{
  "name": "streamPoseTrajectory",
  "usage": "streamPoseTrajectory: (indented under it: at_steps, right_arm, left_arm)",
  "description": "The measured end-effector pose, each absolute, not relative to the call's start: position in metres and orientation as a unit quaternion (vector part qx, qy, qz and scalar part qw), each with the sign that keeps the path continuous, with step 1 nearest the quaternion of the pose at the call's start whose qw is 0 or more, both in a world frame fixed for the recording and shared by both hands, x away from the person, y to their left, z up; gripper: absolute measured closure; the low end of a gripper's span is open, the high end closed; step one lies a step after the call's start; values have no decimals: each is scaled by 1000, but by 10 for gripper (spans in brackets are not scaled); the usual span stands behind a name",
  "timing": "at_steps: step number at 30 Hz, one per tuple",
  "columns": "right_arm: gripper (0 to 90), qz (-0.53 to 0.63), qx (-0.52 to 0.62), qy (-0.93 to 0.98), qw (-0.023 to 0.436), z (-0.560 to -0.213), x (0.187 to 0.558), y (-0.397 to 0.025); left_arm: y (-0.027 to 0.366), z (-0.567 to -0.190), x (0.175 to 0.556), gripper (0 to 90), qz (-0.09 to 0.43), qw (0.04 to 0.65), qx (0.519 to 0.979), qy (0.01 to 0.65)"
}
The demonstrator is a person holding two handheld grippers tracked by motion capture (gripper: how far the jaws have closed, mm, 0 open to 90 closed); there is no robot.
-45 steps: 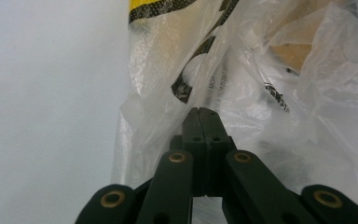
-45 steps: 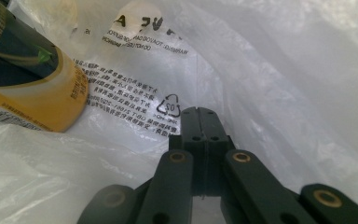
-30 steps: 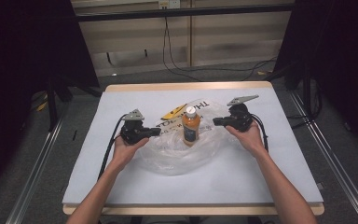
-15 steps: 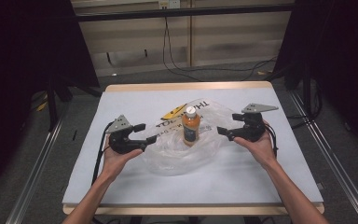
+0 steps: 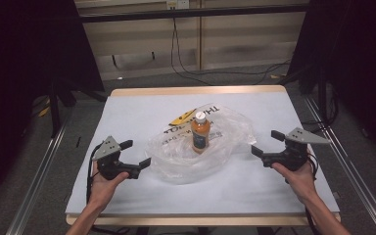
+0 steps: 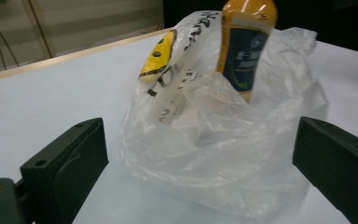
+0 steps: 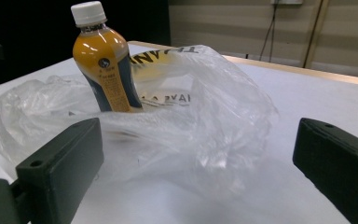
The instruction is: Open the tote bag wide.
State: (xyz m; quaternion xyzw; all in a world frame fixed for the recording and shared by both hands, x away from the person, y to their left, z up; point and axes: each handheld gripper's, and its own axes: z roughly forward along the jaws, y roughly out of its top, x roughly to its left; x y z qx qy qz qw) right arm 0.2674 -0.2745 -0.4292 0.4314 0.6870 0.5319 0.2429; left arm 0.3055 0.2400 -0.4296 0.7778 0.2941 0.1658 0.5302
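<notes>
The bottle [image 5: 200, 132] stands upright in the plastic bag [image 5: 176, 164], cap up; left tongs [image 5: 136, 154] and right tongs [image 5: 264, 143] are both released, empty.

- I am working at a white-topped table [image 5: 127, 117] with a pale wooden edge.
- Beige panelled wall [image 5: 235, 39] is facing me, with black cables [image 5: 186, 58] hanging down it.
- Grey floor [image 5: 39, 161] is lying around, dark curtains [image 5: 24, 58] flanking both sides.
</notes>
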Motion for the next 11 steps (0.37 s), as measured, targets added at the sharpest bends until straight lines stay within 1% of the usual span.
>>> streamPoseTrajectory:
  at_steps: [2, 4, 6, 9, 11]
  right_arm:
    - [26, 529, 433, 688, 246, -432, 258, -277]
    - [38, 525, 432, 689, 252, -436, 244, -277]
    - [40, 533, 433, 684, 246, -441, 233, -278]
    - [40, 526, 433, 690, 244, -446, 226, -278]
    - [31, 524, 429, 693, 246, -444, 227, -278]
  left_arm:
    - [244, -431, 298, 26, 178, 532, 772, 298]
    - [251, -437, 290, 26, 168, 538, 770, 300]
    - [254, -443, 285, 26, 157, 540, 766, 310]
    - [259, -446, 280, 31, 159, 524, 778, 308]
    - [262, -446, 280, 29, 166, 524, 773, 317]
